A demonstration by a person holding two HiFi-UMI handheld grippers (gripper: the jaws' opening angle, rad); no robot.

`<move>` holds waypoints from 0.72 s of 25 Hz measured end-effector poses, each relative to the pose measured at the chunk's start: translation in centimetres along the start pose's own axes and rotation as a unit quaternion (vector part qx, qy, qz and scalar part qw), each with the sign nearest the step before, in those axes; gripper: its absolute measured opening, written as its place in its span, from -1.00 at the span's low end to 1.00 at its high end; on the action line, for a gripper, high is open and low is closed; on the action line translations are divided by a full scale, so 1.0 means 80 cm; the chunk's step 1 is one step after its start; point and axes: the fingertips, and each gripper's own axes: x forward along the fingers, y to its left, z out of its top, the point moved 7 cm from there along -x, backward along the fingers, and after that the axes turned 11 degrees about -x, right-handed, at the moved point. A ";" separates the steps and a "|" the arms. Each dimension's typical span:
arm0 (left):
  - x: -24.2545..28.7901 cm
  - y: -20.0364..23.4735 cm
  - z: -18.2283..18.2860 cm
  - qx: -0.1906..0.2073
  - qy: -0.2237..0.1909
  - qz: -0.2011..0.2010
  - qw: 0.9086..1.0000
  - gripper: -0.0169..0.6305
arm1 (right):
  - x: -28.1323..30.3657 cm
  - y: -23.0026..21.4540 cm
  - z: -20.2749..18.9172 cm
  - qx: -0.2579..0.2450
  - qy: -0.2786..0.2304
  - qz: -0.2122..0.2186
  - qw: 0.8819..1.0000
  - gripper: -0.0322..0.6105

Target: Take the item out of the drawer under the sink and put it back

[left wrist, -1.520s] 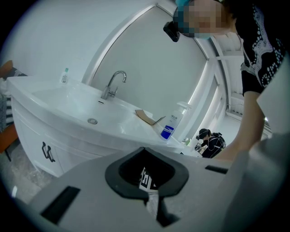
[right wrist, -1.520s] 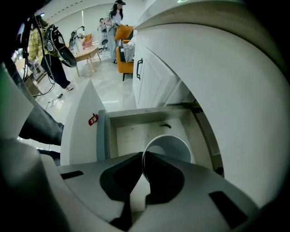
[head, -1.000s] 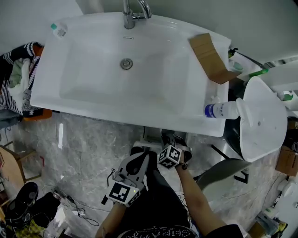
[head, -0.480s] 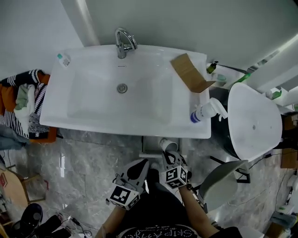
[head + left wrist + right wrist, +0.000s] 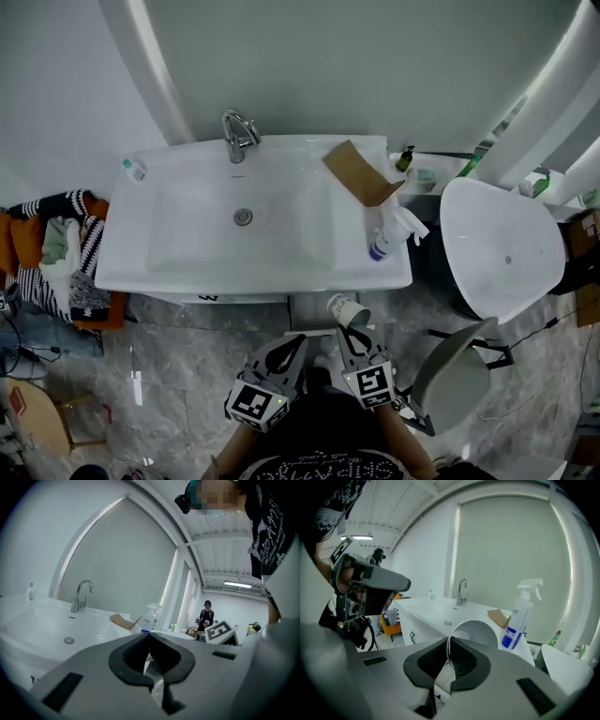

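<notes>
White cup (image 5: 346, 309): held by its rim in the clenched fingers of the right gripper (image 5: 352, 336), just near of the sink's (image 5: 253, 279) near edge, right of centre.
Left gripper (image 5: 292, 344): fingers closed together on nothing, just left of the right gripper.
Open room: bare floor (image 5: 178, 361) at left; grey chair (image 5: 450, 370) close at right.
</notes>
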 end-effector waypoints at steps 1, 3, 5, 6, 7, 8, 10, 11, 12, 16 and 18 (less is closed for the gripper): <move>-0.001 -0.003 0.002 0.006 -0.002 -0.003 1.000 -0.95 | -0.008 0.001 0.006 0.002 -0.008 -0.005 1.000 -0.82; -0.001 -0.006 0.007 0.015 -0.008 -0.006 1.000 -0.95 | -0.022 0.002 0.016 0.003 -0.023 -0.013 1.000 -0.82; -0.002 -0.008 0.010 0.019 -0.013 -0.008 1.000 -0.95 | -0.035 0.004 0.023 0.006 -0.037 -0.021 0.999 -0.82; -0.002 -0.009 0.011 0.020 -0.016 -0.008 1.000 -0.95 | -0.041 0.005 0.025 0.007 -0.043 -0.025 0.999 -0.82; -0.002 -0.009 0.012 0.021 -0.018 -0.008 1.000 -0.95 | -0.047 0.005 0.027 0.007 -0.048 -0.029 0.998 -0.82; -0.002 -0.010 0.012 0.022 -0.020 -0.008 1.000 -0.95 | -0.052 0.005 0.029 0.007 -0.053 -0.032 0.998 -0.82; 0.000 -0.012 0.012 0.022 -0.021 -0.009 0.999 -0.95 | -0.057 0.004 0.027 0.009 -0.060 -0.037 0.997 -0.82; 0.001 -0.012 0.012 0.020 -0.022 -0.009 1.000 -0.95 | -0.059 0.002 0.026 0.009 -0.061 -0.039 0.997 -0.82; 0.001 -0.013 0.011 0.019 -0.022 -0.010 1.000 -0.95 | -0.060 0.002 0.025 0.010 -0.060 -0.041 0.997 -0.82; 0.000 -0.015 0.009 0.018 -0.017 -0.006 1.000 -0.95 | -0.063 0.005 0.023 0.011 -0.056 -0.038 0.998 -0.82; 0.001 -0.016 0.008 0.018 -0.014 -0.008 1.000 -0.95 | -0.062 0.007 0.023 0.009 -0.055 -0.035 0.998 -0.82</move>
